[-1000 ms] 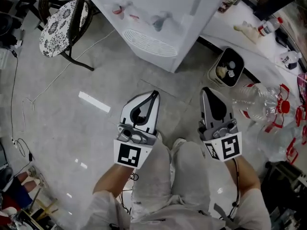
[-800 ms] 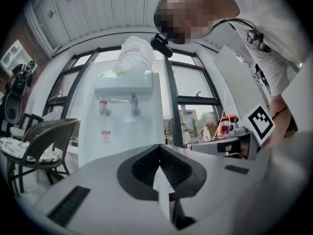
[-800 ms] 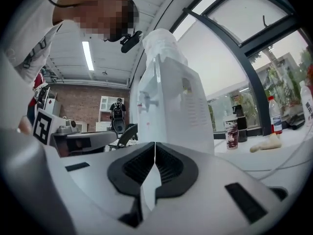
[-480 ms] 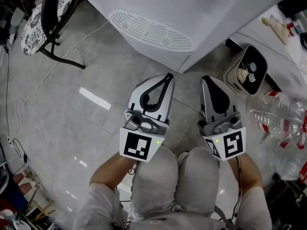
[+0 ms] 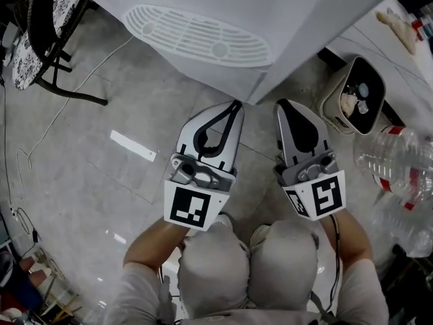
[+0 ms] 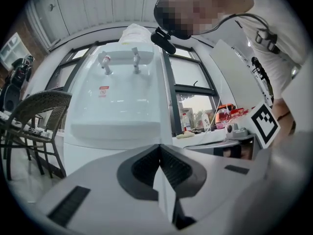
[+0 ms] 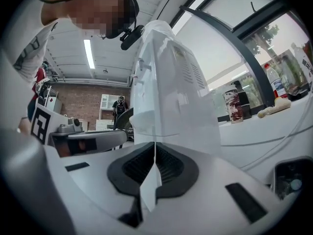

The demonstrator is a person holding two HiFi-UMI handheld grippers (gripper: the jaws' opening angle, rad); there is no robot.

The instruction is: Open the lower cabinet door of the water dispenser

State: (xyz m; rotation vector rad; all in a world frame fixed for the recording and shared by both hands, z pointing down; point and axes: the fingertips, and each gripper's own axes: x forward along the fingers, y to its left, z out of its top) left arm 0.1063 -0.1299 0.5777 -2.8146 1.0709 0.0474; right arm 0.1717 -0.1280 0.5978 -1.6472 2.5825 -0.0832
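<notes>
Both tongs are shut tight and empty: left tongs [image 5: 235,107] and right tongs [image 5: 280,105] sit side by side, level, noses just short of the dispenser's [image 5: 318,19] near corner. The left gripper view confirms it, ribbed pads pressed together with nothing between them. The right gripper view tells the same story.

Where's the door? It's low on the dispenser's front, under the drip tray [image 5: 197,35], and from the head view that tray hides it. Only the left gripper view catches the lower front [image 6: 93,153], a plain white strip just above the tongs. No handle or door edge can be made out there.

So here's the danger. Closed tongs can't hook or pinch anything; pushed in like this, they'd only bump the panel. The right tongs look along the dispenser's side, not its front, so that one seems badly placed to reach the door at all. With no handle in sight, a grab at the wrong edge, the hinge side, would likely drag the whole dispenser across the floor [image 5: 101,175] instead of swinging the door.

Room is tight too. The knees [image 5: 213,276] sit right behind the tongs, so a door swinging out may hit them. Off to the right, a bin [image 5: 352,90] and bottles [image 5: 399,156] stand near, and a wide elbow could knock them.
</notes>
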